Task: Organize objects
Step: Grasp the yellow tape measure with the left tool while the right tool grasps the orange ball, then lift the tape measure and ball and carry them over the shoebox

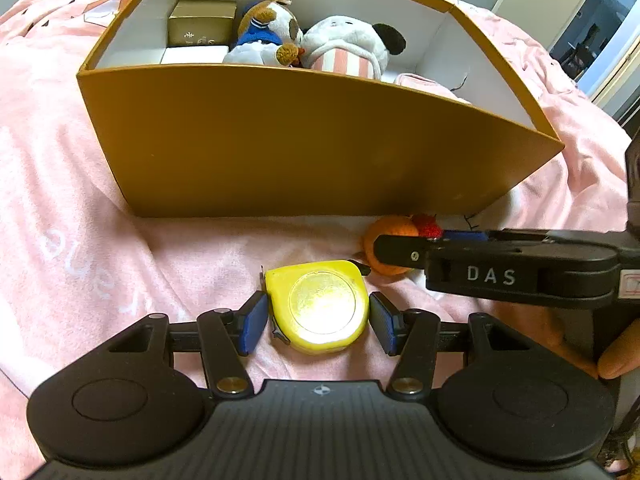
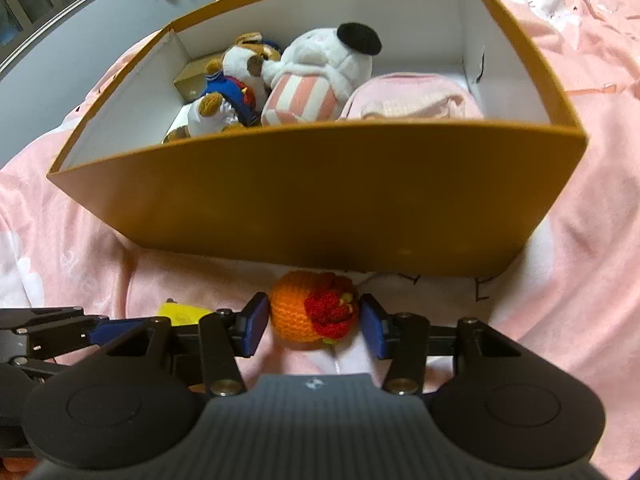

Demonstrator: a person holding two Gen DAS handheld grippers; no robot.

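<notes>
Left wrist view: the left gripper (image 1: 318, 322) stands with jaws wide, straddling a yellow tape measure (image 1: 320, 306) on the pink bed (image 1: 120, 264), pads clear of it; the box (image 1: 304, 148) is at 12 o'clock.

Right wrist view: the right gripper (image 2: 315, 326) has jaws apart around a crocheted orange (image 2: 308, 308), not pressing it, box (image 2: 320, 196) at 12 o'clock.

Soft, fuzzy pink blanket (image 1: 200, 248) underfoot, matt all over. The box (image 1: 280, 148) is smooth card, a low satin sheen on its tan outside, plain matt white within. Tape measure (image 1: 318, 306): glossy yellow plastic, a shiny metallic disc on its face catching glare. The ball (image 2: 308, 312) is rough crochet yarn, orange and red. Plush toys (image 2: 320, 72) look fleecy, the gold box (image 1: 200, 22) has a foil-like shine. Fingers (image 1: 252, 322) carry ribbed blue rubbery pads on matt black plastic.
</notes>
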